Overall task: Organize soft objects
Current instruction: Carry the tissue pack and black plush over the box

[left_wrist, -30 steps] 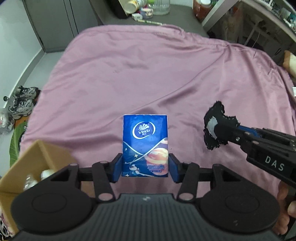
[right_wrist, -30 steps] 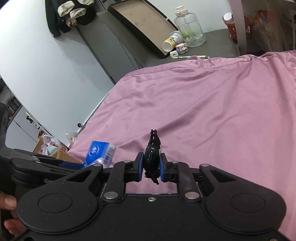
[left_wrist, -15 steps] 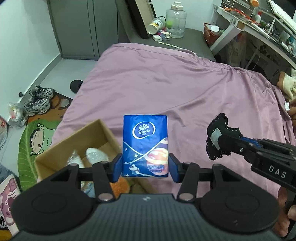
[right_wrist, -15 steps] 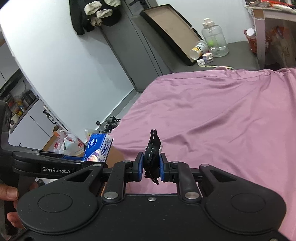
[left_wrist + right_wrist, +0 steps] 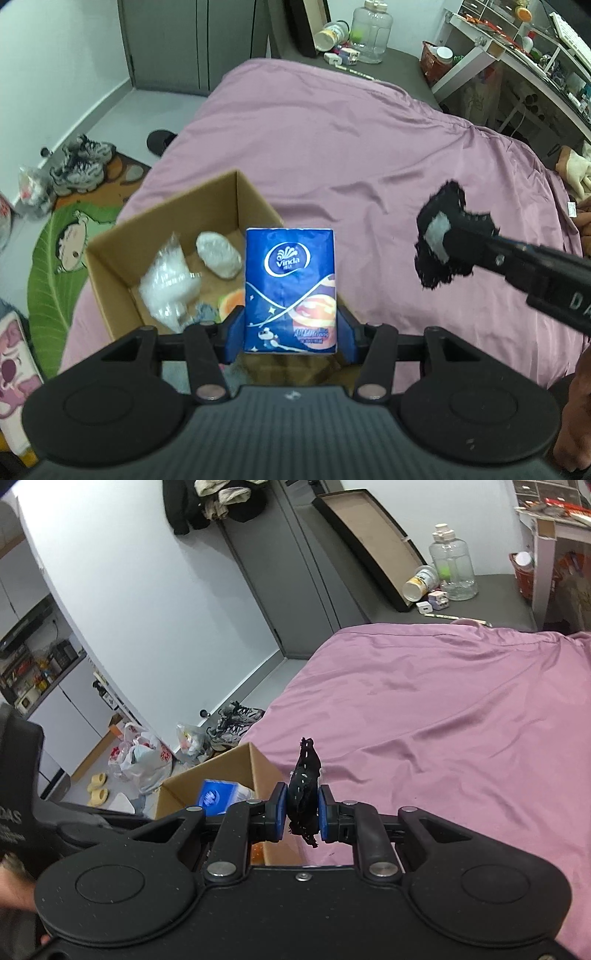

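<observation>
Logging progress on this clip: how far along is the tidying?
Done: several items already lie in the cardboard box. In hand: left gripper holds the tissue pack by the box; right gripper clamps a black fabric piece. Left: dropping both in.

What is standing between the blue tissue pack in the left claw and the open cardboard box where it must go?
Nothing visible blocks it. The tissue pack, shut in the left claw, hangs over the near right part of the cardboard box, which has no lid. The plastic bags inside lie more to the left.
</observation>
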{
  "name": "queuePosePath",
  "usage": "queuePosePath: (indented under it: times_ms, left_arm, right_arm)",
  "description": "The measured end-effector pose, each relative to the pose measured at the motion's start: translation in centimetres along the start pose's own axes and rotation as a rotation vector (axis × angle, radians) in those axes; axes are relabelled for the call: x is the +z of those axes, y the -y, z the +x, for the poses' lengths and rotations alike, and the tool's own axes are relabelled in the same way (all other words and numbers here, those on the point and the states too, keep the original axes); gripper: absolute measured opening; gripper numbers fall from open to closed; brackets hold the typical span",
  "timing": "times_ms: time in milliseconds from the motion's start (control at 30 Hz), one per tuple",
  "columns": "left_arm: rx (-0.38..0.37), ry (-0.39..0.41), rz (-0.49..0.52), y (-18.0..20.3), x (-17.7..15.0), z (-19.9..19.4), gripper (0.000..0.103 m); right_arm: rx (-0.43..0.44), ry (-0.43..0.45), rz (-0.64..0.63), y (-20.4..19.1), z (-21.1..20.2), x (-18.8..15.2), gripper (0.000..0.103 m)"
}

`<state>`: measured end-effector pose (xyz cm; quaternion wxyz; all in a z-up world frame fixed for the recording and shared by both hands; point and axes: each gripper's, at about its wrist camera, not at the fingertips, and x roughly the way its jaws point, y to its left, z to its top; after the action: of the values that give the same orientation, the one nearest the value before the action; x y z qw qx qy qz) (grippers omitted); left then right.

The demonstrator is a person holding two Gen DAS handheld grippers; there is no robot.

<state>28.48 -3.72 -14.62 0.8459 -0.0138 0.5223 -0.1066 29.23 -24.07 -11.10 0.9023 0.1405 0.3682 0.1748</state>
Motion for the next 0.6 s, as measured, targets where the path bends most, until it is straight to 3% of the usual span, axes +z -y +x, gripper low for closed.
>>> queuePosePath:
  times_ms: [167,333,433,533,600]
  left_arm:
    - [-0.042,-0.028,-0.044,-1.1,-1.1,1.4,0.050]
    - [-0.101,-0.123,-0.017,-1.1,-2.3,3.4,0.051]
    - [-0.099,-0.120,0.016,-0.9,-2.3,3.3,0.056]
    - [-0.130,-0.096,-0.004,-1.6,-2.0,2.5,0.068]
    - [-0.140,-0.065,-0.024,-2.4,-1.9,1.5,0.070]
  right_arm:
    - [-0.015,0.005,-0.036,-1.3,0.2,-0.1,0.018]
    - [-0.020,-0.003,-0.062,-2.5,0.8,-0.1,0.018]
    - [-0.021,-0.014,-0.082,-3.2,1.4,-0.2,0.018]
    - [-0.019,-0.023,-0.097,-4.0,1.9,-0.2,0.018]
    - [-0.020,-0.025,-0.110,-4.6,2.1,-0.1,0.018]
